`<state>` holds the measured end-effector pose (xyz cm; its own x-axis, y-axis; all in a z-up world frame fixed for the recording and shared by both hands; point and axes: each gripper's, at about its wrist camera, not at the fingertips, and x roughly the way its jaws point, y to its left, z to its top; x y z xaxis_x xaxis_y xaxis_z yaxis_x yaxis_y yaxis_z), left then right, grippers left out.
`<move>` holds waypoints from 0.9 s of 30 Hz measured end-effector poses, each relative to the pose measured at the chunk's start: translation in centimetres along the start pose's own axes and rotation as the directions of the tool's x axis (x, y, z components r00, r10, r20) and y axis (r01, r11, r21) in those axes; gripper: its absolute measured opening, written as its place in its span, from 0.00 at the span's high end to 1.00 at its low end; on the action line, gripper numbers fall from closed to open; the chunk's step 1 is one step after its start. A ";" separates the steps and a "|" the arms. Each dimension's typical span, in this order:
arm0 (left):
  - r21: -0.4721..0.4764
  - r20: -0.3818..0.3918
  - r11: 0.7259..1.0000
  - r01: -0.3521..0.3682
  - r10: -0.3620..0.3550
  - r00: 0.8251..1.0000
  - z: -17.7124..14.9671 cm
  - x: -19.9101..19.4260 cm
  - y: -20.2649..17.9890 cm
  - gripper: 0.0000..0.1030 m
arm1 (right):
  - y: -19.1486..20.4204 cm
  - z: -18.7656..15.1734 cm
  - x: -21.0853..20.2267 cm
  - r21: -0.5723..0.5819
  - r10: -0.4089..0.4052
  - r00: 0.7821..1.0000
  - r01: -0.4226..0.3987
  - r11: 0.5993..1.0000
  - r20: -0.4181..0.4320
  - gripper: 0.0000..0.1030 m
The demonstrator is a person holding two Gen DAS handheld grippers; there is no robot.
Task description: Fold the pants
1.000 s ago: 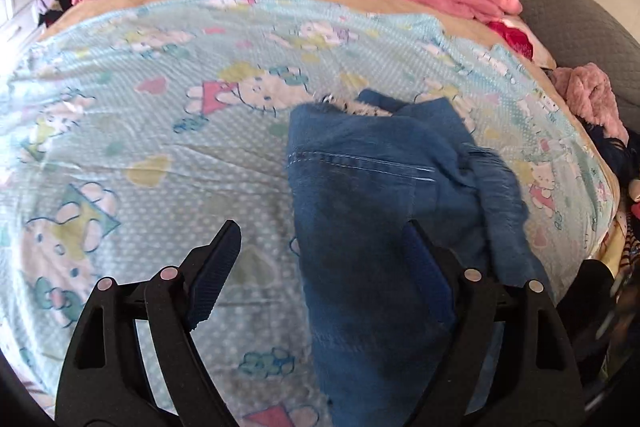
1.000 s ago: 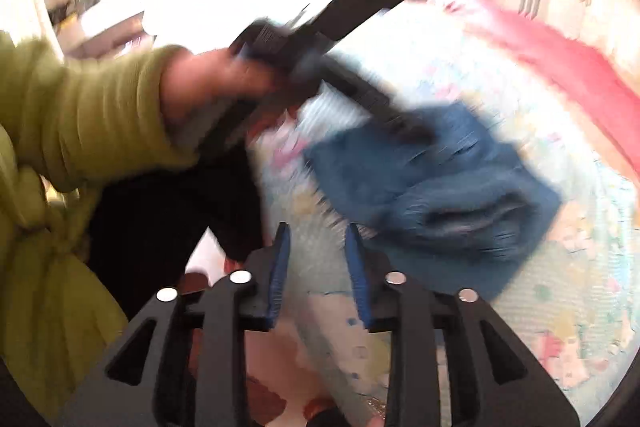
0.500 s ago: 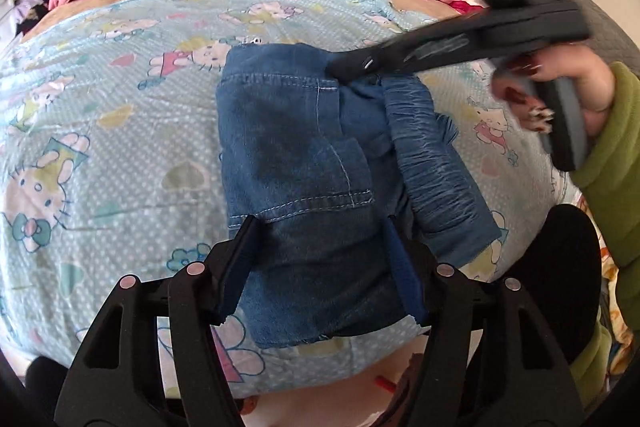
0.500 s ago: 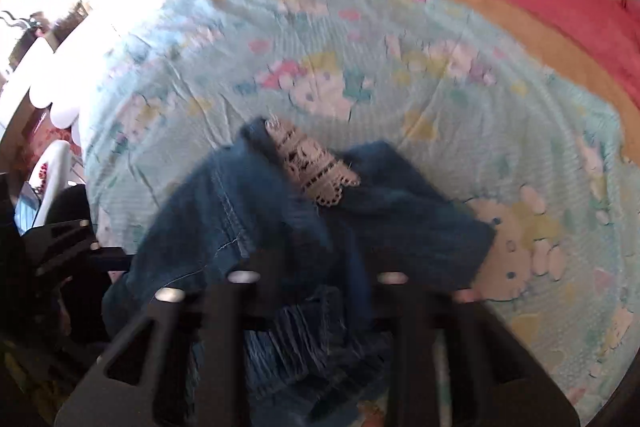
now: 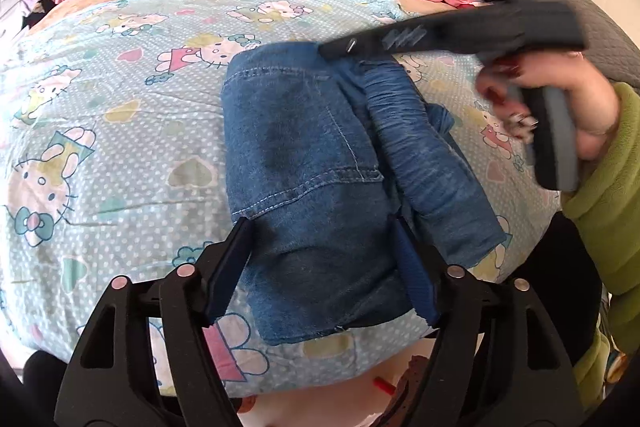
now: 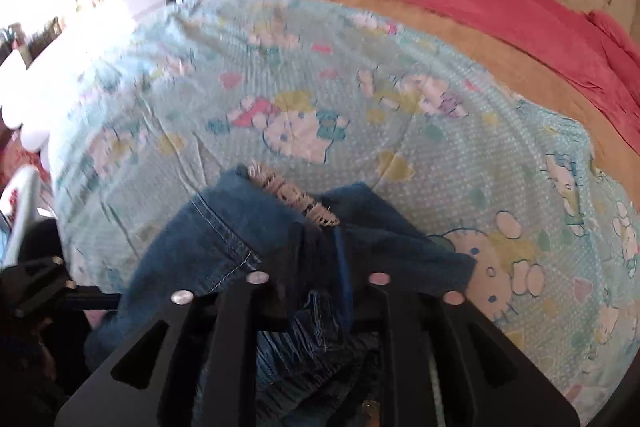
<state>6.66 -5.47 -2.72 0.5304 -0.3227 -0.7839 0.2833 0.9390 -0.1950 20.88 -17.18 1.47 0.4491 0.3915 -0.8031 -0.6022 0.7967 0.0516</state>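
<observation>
In the left wrist view the denim pants (image 5: 304,163) lie bunched on the cartoon-print sheet (image 5: 120,131), long axis running near to far; the left gripper (image 5: 324,267), jaws just opening, straddles their near hem, while the right gripper (image 5: 332,50) reaches their far edge. In the right wrist view, the right gripper (image 6: 318,263), narrow and also just opening, has denim folds between its fingers at the pants' (image 6: 224,239) far end.

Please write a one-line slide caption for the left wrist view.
Left gripper straddles the near end of folded denim pants on a cartoon-print bed sheet; right gripper reaches their far edge.
</observation>
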 end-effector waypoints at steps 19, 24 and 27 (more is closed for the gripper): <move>-0.137 0.054 0.991 -0.005 0.013 0.998 4.0 -0.2 4.4 0.15 | -6.0 -10.5 -5.0 0.365 0.065 0.997 -0.077 0.928 0.044 0.41; -0.170 0.004 0.985 0.021 -0.020 1.000 4.4 2.6 4.5 0.15 | -6.4 -11.0 -2.4 0.408 0.159 0.987 -0.152 0.900 0.018 0.41; -0.189 -0.007 0.980 0.058 -0.061 0.998 4.0 4.0 4.1 0.27 | -6.1 -11.0 -1.2 0.409 0.213 0.977 -0.207 0.889 0.032 0.43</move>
<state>13.18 -3.40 -4.30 0.5062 -0.3784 -0.7750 0.1580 0.9241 -0.3480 16.76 -27.59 -4.44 0.3313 0.5664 -0.7546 -0.3581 0.8155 0.4548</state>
